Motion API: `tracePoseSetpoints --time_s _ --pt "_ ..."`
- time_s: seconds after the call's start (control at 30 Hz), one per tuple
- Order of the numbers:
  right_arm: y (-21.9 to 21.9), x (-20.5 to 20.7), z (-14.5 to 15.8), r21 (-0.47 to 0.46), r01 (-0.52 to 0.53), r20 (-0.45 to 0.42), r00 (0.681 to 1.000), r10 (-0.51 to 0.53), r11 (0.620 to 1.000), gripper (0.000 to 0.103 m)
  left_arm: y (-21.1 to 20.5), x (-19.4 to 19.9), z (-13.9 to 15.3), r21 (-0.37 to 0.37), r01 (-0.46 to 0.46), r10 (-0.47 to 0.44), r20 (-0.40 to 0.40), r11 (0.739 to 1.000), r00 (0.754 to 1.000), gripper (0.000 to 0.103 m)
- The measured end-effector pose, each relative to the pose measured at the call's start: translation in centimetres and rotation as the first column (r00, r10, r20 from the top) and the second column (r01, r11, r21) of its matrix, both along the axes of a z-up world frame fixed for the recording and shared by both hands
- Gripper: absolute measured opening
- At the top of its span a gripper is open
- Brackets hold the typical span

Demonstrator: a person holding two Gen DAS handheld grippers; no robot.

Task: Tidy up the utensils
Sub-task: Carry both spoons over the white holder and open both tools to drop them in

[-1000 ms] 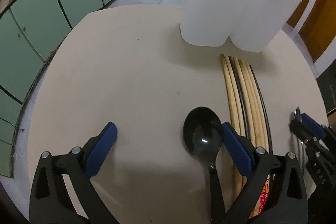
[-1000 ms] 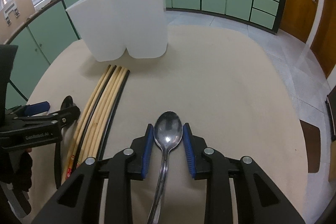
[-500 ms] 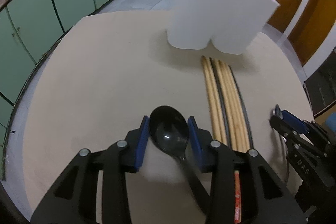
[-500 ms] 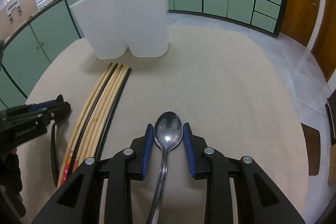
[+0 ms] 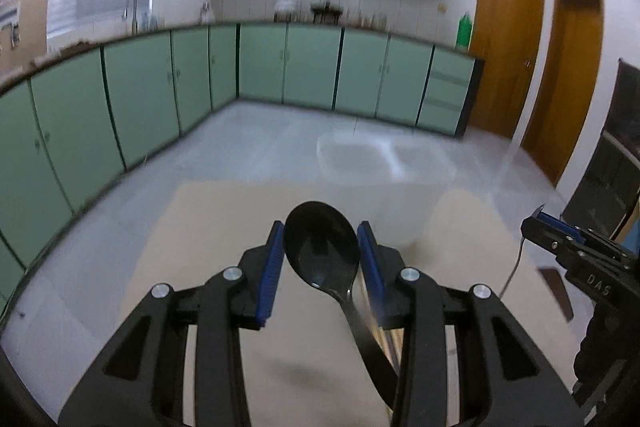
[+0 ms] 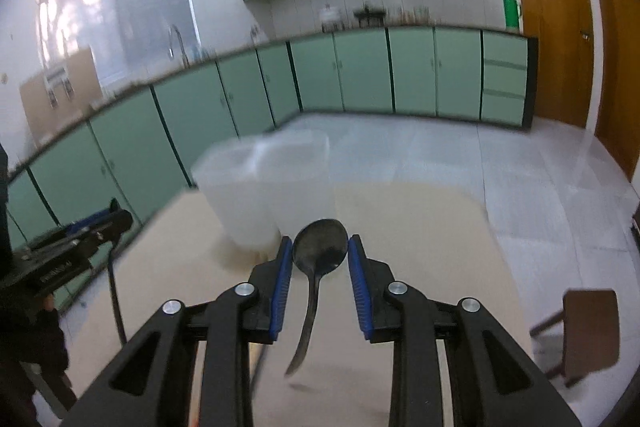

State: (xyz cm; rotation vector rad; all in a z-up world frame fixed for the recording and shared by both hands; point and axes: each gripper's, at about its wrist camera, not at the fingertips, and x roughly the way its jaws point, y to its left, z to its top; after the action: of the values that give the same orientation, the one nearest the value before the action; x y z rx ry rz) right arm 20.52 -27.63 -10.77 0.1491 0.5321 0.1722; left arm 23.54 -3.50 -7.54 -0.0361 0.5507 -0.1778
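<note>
Two spoons held above bench; white holder beyond.
Left gripper [image 5: 321,259] pinches black plastic spoon [image 5: 322,247]; right gripper [image 6: 320,277] pinches metal spoon [image 6: 319,247], both off the bench [image 6: 420,247]. Two-compartment white container [image 6: 268,183] stands ahead; contents indiscernible through blur.

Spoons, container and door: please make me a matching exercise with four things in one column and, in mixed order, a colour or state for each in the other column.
Things:
1. black spoon
2. metal spoon
3. container
4. door

Descriptions:
A. brown wood
B. held in the right gripper
C. white, translucent, standing on the table
D. held in the left gripper

Pairs: 1-D, 2-B, 3-C, 4-A
</note>
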Motion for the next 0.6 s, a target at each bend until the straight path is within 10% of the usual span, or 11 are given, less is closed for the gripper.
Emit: tracePoseSetpoints --time_s 0.33,0.6 --pt "0.0 3.5 8.6 -0.011 -0.025 0.208 0.978 0.027 1.0 0.028 -3.8 5.5 7.2 0.034 0.009 -0.017 0.212 0.999 0.977 0.036" --pt "0.0 10.3 9.4 0.004 0.019 0.199 0.98 -0.019 1.0 0.028 -7.2 13.6 6.1 0.112 -0.044 0.017 0.229 0.993 0.973 0.036"
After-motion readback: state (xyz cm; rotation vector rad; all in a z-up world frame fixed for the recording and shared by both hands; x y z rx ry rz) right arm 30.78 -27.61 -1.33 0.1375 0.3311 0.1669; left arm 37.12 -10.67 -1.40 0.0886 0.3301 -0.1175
